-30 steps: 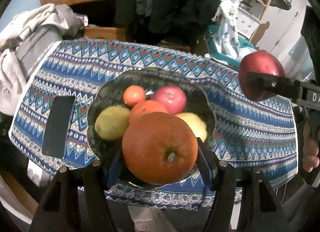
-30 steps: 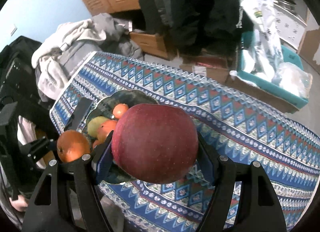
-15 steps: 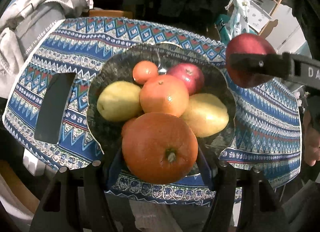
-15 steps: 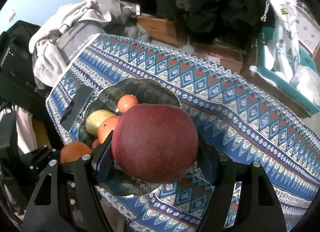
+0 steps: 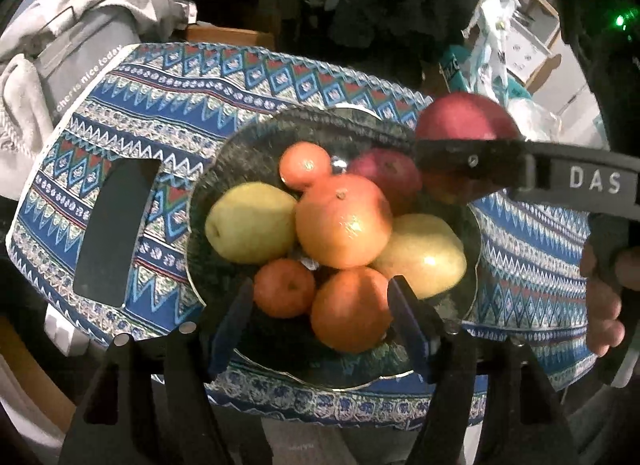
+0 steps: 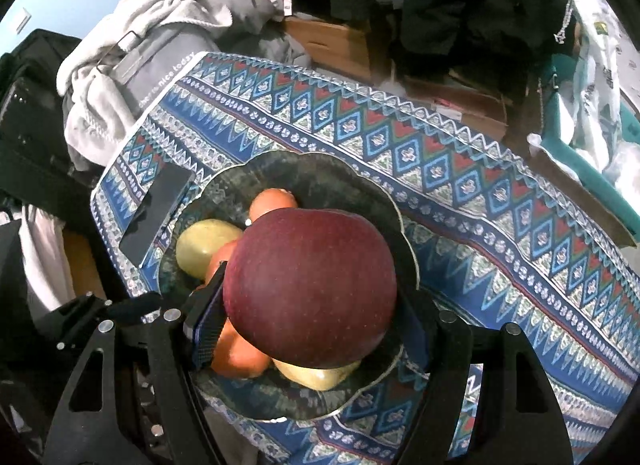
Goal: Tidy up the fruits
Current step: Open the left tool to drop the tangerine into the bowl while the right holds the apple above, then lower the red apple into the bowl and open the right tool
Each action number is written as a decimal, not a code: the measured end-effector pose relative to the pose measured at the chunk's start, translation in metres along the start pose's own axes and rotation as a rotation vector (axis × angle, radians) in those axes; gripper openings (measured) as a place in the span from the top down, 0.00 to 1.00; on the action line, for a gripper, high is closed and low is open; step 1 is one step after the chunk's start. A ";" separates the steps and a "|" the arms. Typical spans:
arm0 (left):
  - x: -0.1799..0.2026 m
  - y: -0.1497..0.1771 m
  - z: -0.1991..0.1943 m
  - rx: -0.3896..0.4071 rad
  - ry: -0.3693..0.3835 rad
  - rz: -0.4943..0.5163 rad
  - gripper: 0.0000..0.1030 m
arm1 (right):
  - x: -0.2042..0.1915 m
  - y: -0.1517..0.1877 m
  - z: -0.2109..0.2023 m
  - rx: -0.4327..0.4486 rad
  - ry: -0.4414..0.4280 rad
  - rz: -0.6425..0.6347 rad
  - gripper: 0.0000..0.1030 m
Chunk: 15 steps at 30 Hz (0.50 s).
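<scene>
A dark scalloped bowl (image 5: 248, 137) on the patterned cloth holds several fruits: a yellow one (image 5: 250, 225), a big orange (image 5: 344, 221), small tangerines and a red apple (image 5: 384, 177). My left gripper (image 5: 320, 293) hangs over the bowl's near side with its jaws opening. An orange (image 5: 352, 309) lies in the bowl between the fingers, and a gap shows on its left side. My right gripper (image 6: 310, 289) is shut on a large dark red apple (image 6: 312, 285), held above the bowl (image 6: 320, 169). That held apple (image 5: 464, 117) also shows at the bowl's far right.
A black phone (image 5: 112, 229) lies on the cloth left of the bowl. Grey clothes (image 5: 80, 17) are piled past the table's left end. The table's near edge (image 5: 340, 413) runs just below the bowl. A person's hand (image 5: 604, 305) holds the right gripper's handle.
The orange has left the left gripper's pads and settled into the bowl's near side as the jaws widened. The right gripper brought the red apple left and down over the bowl.
</scene>
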State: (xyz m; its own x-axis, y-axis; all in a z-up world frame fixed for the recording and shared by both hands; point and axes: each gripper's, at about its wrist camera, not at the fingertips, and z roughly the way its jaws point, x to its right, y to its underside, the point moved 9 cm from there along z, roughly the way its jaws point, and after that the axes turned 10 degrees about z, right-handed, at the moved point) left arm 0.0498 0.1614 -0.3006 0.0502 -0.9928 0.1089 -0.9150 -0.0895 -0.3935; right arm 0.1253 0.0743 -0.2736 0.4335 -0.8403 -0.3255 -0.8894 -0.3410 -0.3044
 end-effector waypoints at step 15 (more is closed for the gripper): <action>-0.081 -0.046 -0.009 0.094 -0.071 -0.167 0.31 | -0.027 -0.025 0.029 -0.012 -0.025 -0.024 0.28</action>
State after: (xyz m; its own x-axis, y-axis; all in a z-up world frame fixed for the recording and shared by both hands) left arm 0.0842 0.2464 -0.2829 0.2294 -0.9664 0.1162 -0.8504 -0.2571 -0.4590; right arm 0.1400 0.1176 -0.2829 0.4585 -0.8209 -0.3404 -0.8802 -0.3666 -0.3014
